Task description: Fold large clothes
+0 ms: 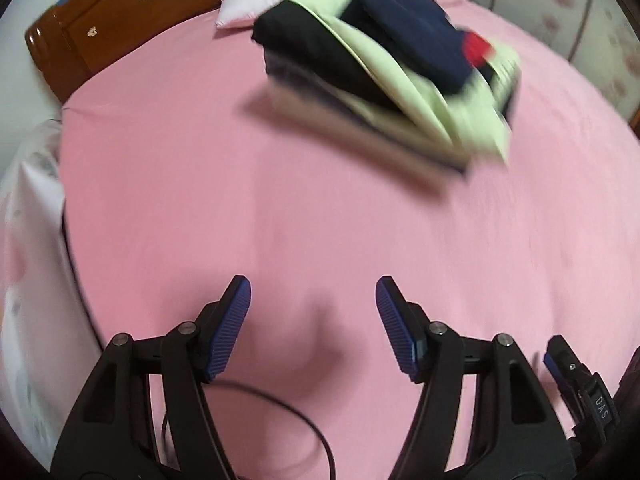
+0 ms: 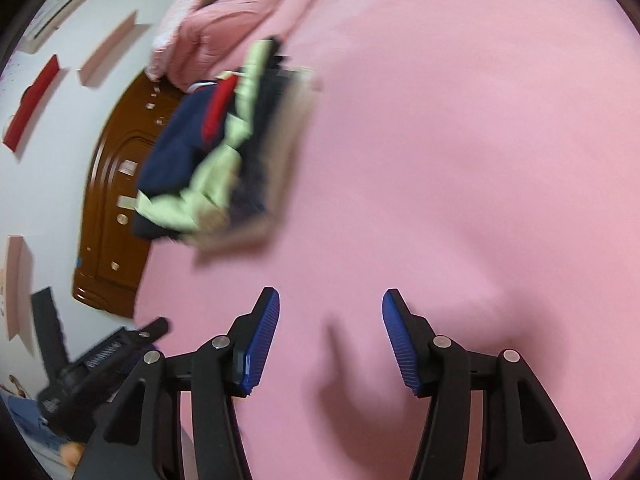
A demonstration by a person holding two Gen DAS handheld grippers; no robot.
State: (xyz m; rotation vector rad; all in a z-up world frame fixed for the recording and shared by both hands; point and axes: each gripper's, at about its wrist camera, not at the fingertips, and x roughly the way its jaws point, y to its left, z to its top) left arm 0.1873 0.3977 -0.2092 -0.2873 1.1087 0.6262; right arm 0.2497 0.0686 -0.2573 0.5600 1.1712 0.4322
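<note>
While the left wrist view looks down, a pink sheet (image 1: 280, 184) covers the bed, with a brown headboard (image 1: 100, 28) and a white pillow (image 1: 248, 4) at the far edge. The folded pile (image 1: 392, 76) lies on the far half of the sheet, its long side running diagonally from upper left to lower right. The left gripper (image 1: 313, 320) is released, with nothing between its jaws. "DAS" is printed on the right gripper (image 1: 576, 384) at the lower right corner.

From the right wrist view, the pile (image 2: 224, 152) is at the left, beside the headboard (image 2: 116, 200), near a pink quilt (image 2: 212, 28). The right gripper (image 2: 331, 332) is released over the bare sheet (image 2: 460, 140).
</note>
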